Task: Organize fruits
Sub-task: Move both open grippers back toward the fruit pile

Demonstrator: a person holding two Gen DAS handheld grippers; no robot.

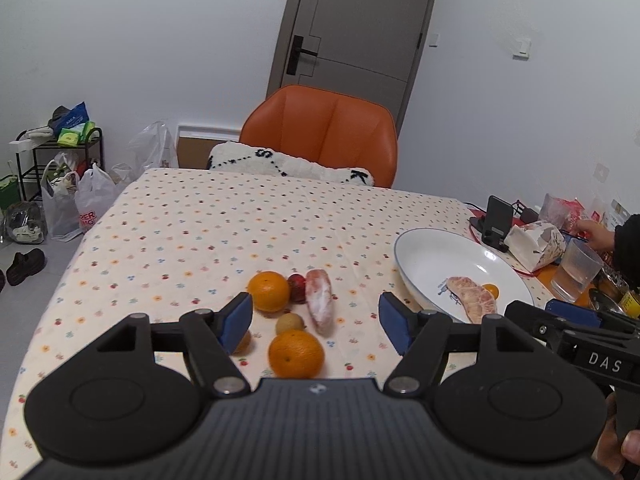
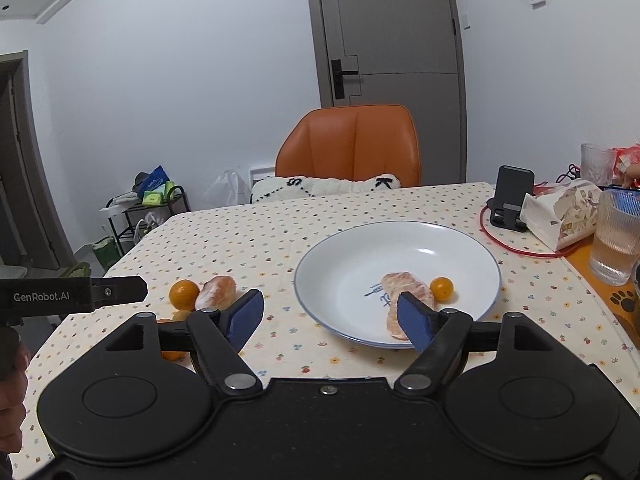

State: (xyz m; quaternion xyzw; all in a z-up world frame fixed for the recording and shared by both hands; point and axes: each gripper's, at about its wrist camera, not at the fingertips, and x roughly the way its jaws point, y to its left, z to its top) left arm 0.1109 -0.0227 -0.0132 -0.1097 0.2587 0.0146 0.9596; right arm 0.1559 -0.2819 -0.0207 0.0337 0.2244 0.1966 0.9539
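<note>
The work stood between transfers: part of the fruit was already in the plate (image 2: 316, 256) and the rest lay loose on the desk (image 1: 224, 216). The left gripper (image 1: 316, 316) was empty, its blue pads spread wide apart, and hovered over the loose group. Directly ahead of it and between the pads lay an orange (image 1: 296, 354); just beyond that sat a small tan fruit (image 1: 289, 322), then a peeled citrus segment (image 1: 320, 304) slightly to the right, a dark red fruit (image 1: 297, 287), and a second orange (image 1: 268, 291) close to the left pad. Another small orange fruit was partly hidden behind the left pad. The right gripper (image 2: 330, 318) was likewise empty and spread apart, held low at the near rim of the plate, with its right pad in front of the plate's contents. The plate held two items only: a peeled segment (image 2: 412, 292) and, touching or just beside it on the far right, a small round citrus (image 2: 441, 289); the remaining floor of the plate was bare. The next move probably called for the left gripper to descend and centre its pads on the nearest orange, then close gently, since a round fruit would likely roll if pushed off-centre. The soft peeled segment on the desk would probably need lighter pressure. Neighbouring fruits lay close together, so a wide approach risked nudging them.
</note>
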